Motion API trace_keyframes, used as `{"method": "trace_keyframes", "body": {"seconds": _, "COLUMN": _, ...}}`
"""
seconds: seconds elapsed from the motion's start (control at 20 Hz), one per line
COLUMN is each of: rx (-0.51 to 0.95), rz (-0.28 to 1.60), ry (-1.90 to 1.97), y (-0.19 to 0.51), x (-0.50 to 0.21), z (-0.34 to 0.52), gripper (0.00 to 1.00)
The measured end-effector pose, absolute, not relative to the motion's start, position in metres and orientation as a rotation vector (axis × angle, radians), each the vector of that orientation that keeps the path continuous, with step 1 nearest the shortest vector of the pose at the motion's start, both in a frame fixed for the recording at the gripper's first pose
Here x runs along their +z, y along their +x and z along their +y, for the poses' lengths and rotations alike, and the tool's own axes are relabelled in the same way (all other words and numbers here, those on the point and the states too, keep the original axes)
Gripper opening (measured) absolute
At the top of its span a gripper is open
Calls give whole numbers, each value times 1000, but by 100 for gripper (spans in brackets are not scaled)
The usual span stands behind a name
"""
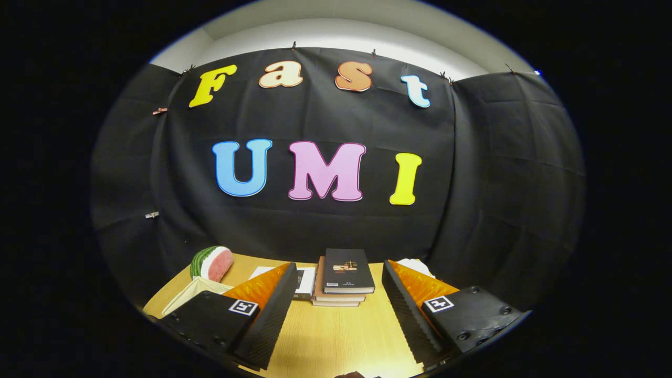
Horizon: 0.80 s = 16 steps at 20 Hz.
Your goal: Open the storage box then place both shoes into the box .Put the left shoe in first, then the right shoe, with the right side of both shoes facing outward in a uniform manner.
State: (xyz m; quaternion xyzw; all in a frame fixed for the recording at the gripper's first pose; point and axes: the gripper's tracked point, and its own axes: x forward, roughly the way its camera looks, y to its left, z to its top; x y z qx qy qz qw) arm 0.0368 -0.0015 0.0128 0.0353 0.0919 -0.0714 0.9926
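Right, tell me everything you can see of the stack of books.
The stack of books lies flat on the wooden table, beyond the open gripper and roughly in line with the gap between its fingers. The top book has a dark cover with a small gold and white design; under it are what look like two or three books with brown or tan edges. A flat white-edged item lies against its left side. The black cloth wall hangs behind.

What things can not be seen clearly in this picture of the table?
- Flat white item beside the stack of books: partly hidden behind the left finger.
- White object at the table's far side: mostly hidden by the right finger.
- Pale open-looking thing near the watermelon slice: cut by the finger housing; identity unclear.
- Gripper jaws stand open, holding nothing.
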Motion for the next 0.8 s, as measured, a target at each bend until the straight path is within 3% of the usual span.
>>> {"method": "trace_keyframes", "body": {"seconds": 0.8, "rx": -124, "rz": 200, "ry": 90, "y": 34, "x": 2, "z": -12, "gripper": 98}}
